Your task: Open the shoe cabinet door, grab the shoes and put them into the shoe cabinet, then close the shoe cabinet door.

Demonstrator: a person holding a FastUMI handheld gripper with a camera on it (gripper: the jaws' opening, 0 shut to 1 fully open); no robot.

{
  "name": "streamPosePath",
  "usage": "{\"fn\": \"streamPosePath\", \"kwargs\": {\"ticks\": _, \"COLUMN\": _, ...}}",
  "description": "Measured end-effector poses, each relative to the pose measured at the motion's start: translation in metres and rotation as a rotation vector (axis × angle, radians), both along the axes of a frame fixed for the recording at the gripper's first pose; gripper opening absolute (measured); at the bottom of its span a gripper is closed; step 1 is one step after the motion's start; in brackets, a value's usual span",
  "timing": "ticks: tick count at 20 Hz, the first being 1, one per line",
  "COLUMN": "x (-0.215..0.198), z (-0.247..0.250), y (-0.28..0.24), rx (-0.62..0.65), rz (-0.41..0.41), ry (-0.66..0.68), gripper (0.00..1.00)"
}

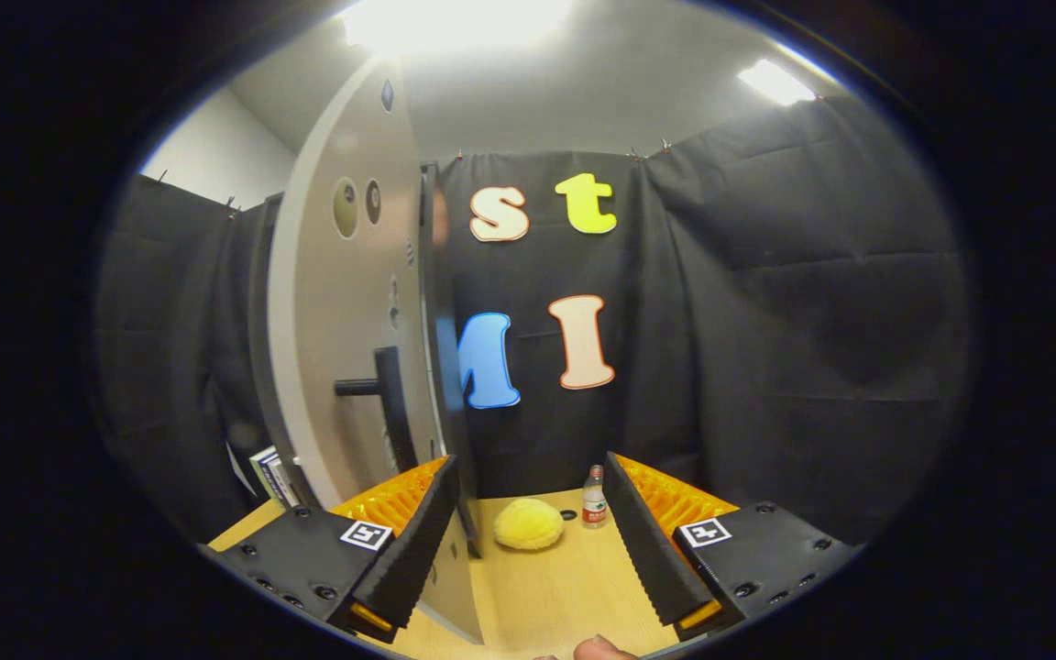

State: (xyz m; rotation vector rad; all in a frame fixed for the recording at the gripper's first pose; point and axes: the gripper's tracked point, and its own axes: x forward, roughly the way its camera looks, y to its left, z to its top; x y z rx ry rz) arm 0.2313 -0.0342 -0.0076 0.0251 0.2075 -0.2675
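The shoe cabinet's pale door (pixel 345 302) stands upright to the left, swung so that its dark edge faces me. A dark bar handle (pixel 388 403) sticks out of its face, just above my left finger. My gripper (pixel 528 463) is open, and its fingers hold nothing. A fluffy yellow shoe (pixel 528 524) lies on the wooden tabletop (pixel 546 596), in the gap between the fingers and a little beyond their tips. My left finger (pixel 418 541) sits close against the lower part of the door. I cannot tell whether it touches.
A small clear bottle with a red label (pixel 594 500) stands just right of the yellow shoe, near my right finger. A few books (pixel 271 477) lean behind the door at the left. Black cloth walls close the booth. A person's fingertip (pixel 603 649) shows at the near table edge.
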Motion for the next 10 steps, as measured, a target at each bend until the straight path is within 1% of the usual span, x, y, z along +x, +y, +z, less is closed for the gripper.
{"fn": "streamPosePath", "kwargs": {"ticks": 2, "x": 0.010, "z": -0.004, "y": -0.005, "rx": -0.006, "rz": -0.046, "ry": -0.011, "gripper": 0.98}}
{"fn": "streamPosePath", "kwargs": {"ticks": 4, "x": 0.017, "z": -0.008, "y": -0.005, "rx": -0.023, "rz": -0.059, "ry": 0.004, "gripper": 0.98}}
{"fn": "streamPosePath", "kwargs": {"ticks": 5, "x": 0.020, "z": -0.008, "y": -0.008, "rx": -0.038, "rz": -0.062, "ry": 0.006, "gripper": 0.96}}
{"fn": "streamPosePath", "kwargs": {"ticks": 8, "x": 0.024, "z": -0.008, "y": 0.001, "rx": -0.040, "rz": -0.043, "ry": 0.006, "gripper": 0.96}}
{"fn": "streamPosePath", "kwargs": {"ticks": 10, "x": 0.028, "z": -0.013, "y": 0.017, "rx": -0.016, "rz": 0.000, "ry": 0.014, "gripper": 0.96}}
